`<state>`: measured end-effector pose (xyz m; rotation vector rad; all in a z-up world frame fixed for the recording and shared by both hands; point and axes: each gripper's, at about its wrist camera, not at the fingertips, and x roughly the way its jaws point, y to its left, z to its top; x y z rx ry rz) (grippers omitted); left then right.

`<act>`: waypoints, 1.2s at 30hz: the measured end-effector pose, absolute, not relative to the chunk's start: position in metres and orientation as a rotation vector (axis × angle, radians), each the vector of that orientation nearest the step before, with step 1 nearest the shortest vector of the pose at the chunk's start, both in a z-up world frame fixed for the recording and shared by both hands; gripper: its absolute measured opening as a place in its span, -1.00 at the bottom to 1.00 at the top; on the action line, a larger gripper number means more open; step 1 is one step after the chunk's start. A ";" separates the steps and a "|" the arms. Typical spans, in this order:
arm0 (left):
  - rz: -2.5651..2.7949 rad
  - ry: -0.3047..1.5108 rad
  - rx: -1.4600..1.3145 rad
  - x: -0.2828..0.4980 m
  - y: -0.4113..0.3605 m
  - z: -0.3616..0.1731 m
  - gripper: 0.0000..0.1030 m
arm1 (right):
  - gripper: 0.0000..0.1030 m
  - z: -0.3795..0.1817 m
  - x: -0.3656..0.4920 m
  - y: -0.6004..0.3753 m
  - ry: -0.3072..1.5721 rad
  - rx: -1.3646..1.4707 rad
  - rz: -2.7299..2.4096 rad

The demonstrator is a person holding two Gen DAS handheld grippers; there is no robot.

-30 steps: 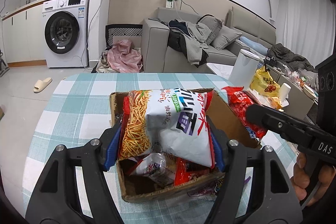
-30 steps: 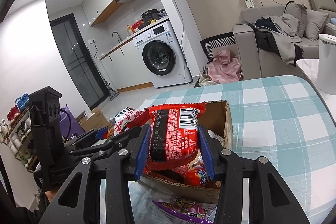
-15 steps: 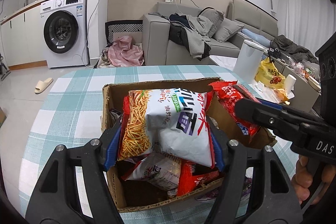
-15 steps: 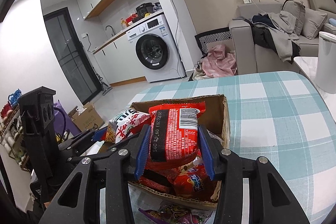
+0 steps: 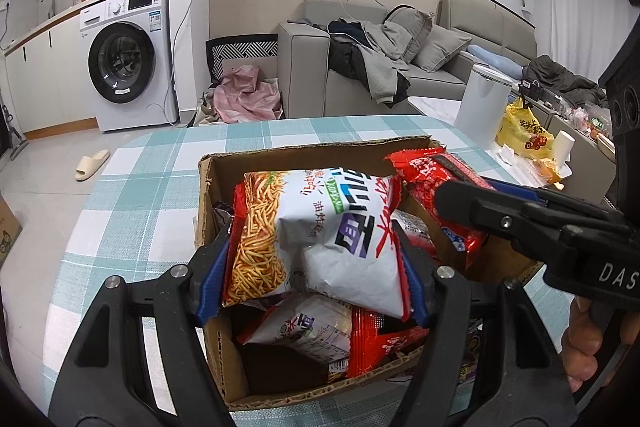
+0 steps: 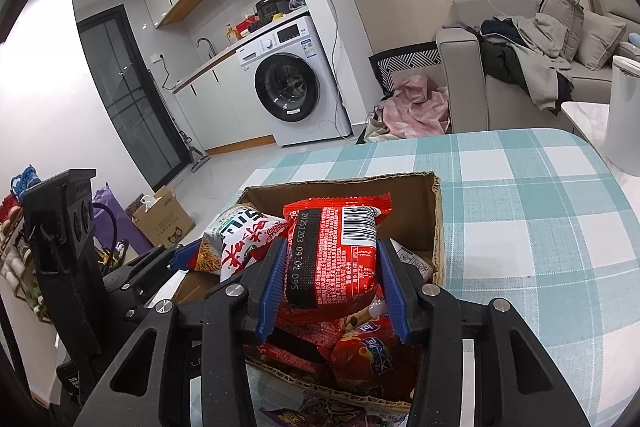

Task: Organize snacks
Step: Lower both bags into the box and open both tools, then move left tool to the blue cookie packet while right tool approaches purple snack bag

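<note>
Descent has brought both packets over the brown cardboard box (image 5: 304,157): left hand-held gripper (image 5: 316,267) clamps the white-and-orange noodle-snack bag (image 5: 320,231), right hand-held gripper (image 6: 332,279) the red foil packet (image 6: 334,251); release comes next.

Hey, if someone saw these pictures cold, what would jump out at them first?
Two snack packets held over an open cardboard box on the checked tablecloth. The left gripper clamps a white and red noodle-snack bag, and the right gripper clamps a red packet with its barcode facing the camera. More packets already crowd the box below them.
</note>
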<state>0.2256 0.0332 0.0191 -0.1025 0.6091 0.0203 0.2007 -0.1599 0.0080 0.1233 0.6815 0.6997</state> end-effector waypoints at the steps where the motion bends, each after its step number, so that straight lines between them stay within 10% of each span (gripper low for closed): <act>1: 0.019 0.609 -0.102 0.225 0.033 0.019 0.31 | -0.12 0.008 0.202 -0.160 0.683 0.123 0.695; 8: -0.005 0.619 -0.119 0.221 0.037 0.020 0.58 | 0.07 0.018 0.198 -0.164 0.673 0.109 0.692; 18: 0.003 0.621 -0.106 0.193 0.038 0.039 0.76 | 0.95 0.031 0.176 -0.184 0.659 0.086 0.714; 36: 0.023 0.592 -0.117 0.111 0.051 0.059 0.99 | 0.99 0.014 0.144 -0.216 0.732 0.048 0.654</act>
